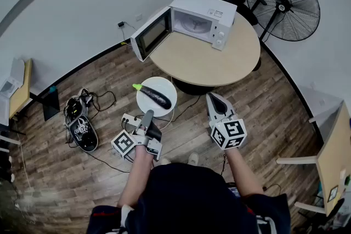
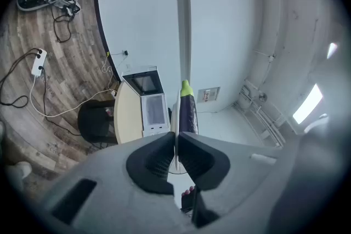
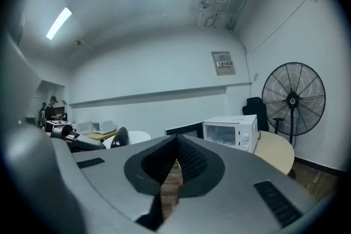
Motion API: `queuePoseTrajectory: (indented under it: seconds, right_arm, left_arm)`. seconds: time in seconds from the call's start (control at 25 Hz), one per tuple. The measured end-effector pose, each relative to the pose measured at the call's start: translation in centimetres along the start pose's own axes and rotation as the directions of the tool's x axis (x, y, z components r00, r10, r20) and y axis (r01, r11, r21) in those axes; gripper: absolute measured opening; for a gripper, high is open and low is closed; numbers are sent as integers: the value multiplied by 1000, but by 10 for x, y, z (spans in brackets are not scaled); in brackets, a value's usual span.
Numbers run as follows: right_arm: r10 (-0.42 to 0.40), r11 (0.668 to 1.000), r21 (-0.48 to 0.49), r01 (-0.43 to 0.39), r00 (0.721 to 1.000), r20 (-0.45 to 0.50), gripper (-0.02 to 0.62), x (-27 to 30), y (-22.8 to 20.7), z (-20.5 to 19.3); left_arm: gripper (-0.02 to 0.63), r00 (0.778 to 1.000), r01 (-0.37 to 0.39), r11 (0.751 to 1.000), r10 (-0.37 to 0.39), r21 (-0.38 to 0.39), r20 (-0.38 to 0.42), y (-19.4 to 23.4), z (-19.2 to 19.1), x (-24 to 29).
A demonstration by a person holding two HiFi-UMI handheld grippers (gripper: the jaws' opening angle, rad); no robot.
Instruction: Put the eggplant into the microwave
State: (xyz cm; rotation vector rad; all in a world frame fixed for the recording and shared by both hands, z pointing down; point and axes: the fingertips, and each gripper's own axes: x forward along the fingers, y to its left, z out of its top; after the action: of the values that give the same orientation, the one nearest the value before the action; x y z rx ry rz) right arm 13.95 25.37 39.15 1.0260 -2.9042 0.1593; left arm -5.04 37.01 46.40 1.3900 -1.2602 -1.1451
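The microwave (image 1: 205, 19) stands on a round table (image 1: 203, 60) with its door (image 1: 151, 34) swung wide open to the left and its white cavity showing.

The eggplant (image 1: 155, 96) is not in the microwave. It lies on a white plate (image 1: 164, 87) held in the air in front of the microwave, off the table's near edge and over the wooden floor. It is dark purple, with its green stem end at the side of the plate farther from the microwave's control panel.

The left gripper (image 1: 149, 115) holds that plate by the rim on the side away from the microwave. In the left gripper view the plate shows edge-on as a thin white line running between the two pads, and the jaws are closed down onto it with almost no gap. The eggplant itself is not touched by the jaws.

The right gripper (image 1: 215, 98) is also in front of the microwave, beside the plate but apart from it. It points toward the table. In the right gripper view its jaw tips meet and nothing is between them.

A standing fan (image 1: 282, 3) is behind the table, to the right of the microwave.
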Motion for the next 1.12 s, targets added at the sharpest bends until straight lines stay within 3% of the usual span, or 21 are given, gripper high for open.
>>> queuePoseTrajectory:
  seconds: [0.52,1.12]
  right_arm:
    - [22,1000,15,-23,1000,5,11,-5,-11,-4]
    - [86,996,19,-86,996,-7,11,0,-75,-14]
  left_arm:
    - [28,1000,-17,1000,18,-20,19,4,-14,3]
    - [28,993,-39,995,49,-94,108,18,-59,34]
